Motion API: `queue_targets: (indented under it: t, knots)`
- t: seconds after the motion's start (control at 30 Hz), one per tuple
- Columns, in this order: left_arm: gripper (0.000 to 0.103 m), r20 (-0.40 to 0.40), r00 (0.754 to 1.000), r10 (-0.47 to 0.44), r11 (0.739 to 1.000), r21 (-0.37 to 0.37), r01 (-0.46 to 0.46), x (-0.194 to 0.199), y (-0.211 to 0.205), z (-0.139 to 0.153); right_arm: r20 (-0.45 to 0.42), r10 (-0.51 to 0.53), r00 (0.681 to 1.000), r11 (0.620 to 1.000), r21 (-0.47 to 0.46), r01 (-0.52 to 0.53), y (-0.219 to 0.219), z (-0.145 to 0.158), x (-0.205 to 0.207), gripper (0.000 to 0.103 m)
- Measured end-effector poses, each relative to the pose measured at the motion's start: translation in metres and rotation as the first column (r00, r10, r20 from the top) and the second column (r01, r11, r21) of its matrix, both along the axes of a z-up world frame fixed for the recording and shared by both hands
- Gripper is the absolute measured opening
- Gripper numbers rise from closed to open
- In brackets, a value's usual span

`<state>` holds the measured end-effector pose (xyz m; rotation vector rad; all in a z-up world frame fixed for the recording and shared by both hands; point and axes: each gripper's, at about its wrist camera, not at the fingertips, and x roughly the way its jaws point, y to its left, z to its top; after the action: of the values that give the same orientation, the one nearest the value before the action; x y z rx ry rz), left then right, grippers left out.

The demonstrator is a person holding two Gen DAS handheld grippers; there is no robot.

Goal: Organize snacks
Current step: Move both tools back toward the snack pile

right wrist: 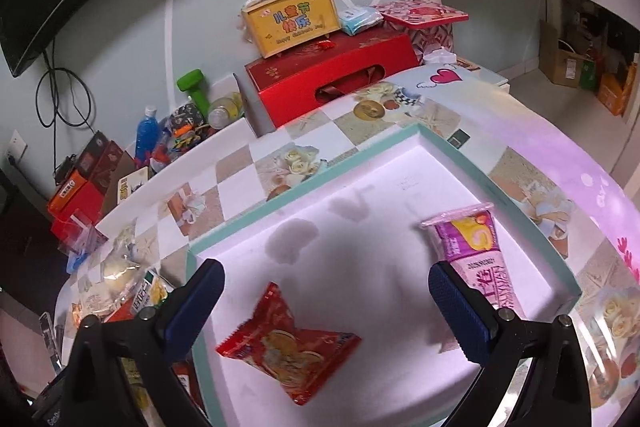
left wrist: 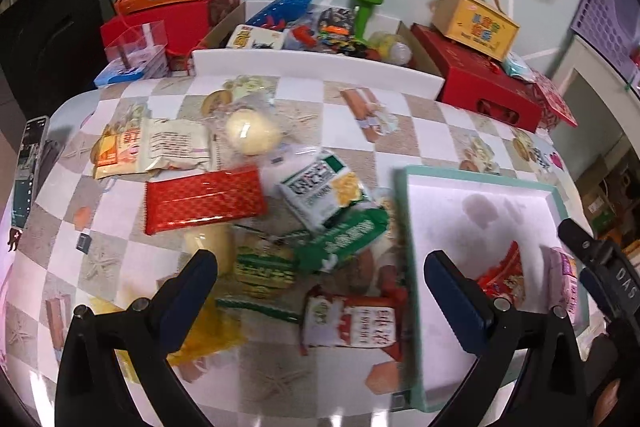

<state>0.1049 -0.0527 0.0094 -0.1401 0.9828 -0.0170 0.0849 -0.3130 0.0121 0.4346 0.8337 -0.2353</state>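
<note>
Left wrist view
- Left gripper (left wrist: 320,291): jaws spread wide, nothing between the pads; poised over the snack pile.
- Table (left wrist: 400,143): checkered cloth, loose snacks heaped at the centre.
- Red packet (left wrist: 204,199): flat on the cloth, left of centre.
- Green-and-white packet (left wrist: 324,191): tilted, just right of the red packet.
- Dark green packet (left wrist: 340,243): overlapping the green-and-white one from below.
- Red-and-white packet (left wrist: 352,321): nearest the camera, touching the tray's left wall.
- Tray (left wrist: 404,227): shallow, teal-rimmed, right of the pile.
- Right gripper (left wrist: 604,275): seen at the far right edge, above the tray.

Right wrist view
- Right gripper (right wrist: 326,311): jaws at full spread, empty; above the tray (right wrist: 304,187) floor.
- Red snack bag (right wrist: 288,343): lying in the tray, between the fingers, untouched.
- Pink packet (right wrist: 472,247): in the tray, beside the right finger (right wrist: 460,311); contact unclear.
</note>
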Motion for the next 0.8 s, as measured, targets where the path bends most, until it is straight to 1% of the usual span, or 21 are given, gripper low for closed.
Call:
queue_targets:
  t: [0.13, 0.2, 0.43, 0.57, 0.63, 0.8]
  knots:
    - [0.103, -0.017, 0.999, 0.031, 0.999, 0.009, -0.031, 0.005, 0.017, 0.001, 0.011, 0.034, 0.999, 0.999, 0.005, -0.034, 0.014, 0.008, 0.009, 0.103]
    - [0.103, -0.02, 0.999, 0.049, 0.999, 0.015, -0.048, 0.006, 0.026, 0.002, 0.004, 0.058, 0.998, 0.998, -0.009, -0.058, 0.025, 0.012, 0.016, 0.103]
    - [0.103, -0.015, 0.995, 0.101, 0.995, 0.006, -0.101, 0.0, 0.063, 0.012, -0.002, 0.176, 0.984, 0.984, -0.021, -0.176, 0.069, 0.02, 0.03, 0.103]
    - [0.103, -0.024, 0.99, 0.142, 0.99, -0.019, -0.142, -0.008, 0.085, 0.012, -0.001, 0.251, 0.968, 0.968, -0.03, -0.251, 0.095, 0.025, 0.032, 0.103]
    - [0.103, -0.033, 0.985, 0.171, 0.985, -0.032, -0.172, -0.013, 0.096, 0.011, -0.014, 0.296, 0.955, 0.954, -0.037, -0.296, 0.112, 0.024, 0.031, 0.103]
    - [0.103, -0.079, 0.968, 0.237, 0.967, -0.08, -0.244, -0.023, 0.117, 0.001, -0.035, 0.387, 0.921, 0.922, 0.01, -0.387, 0.14, 0.016, 0.028, 0.103]
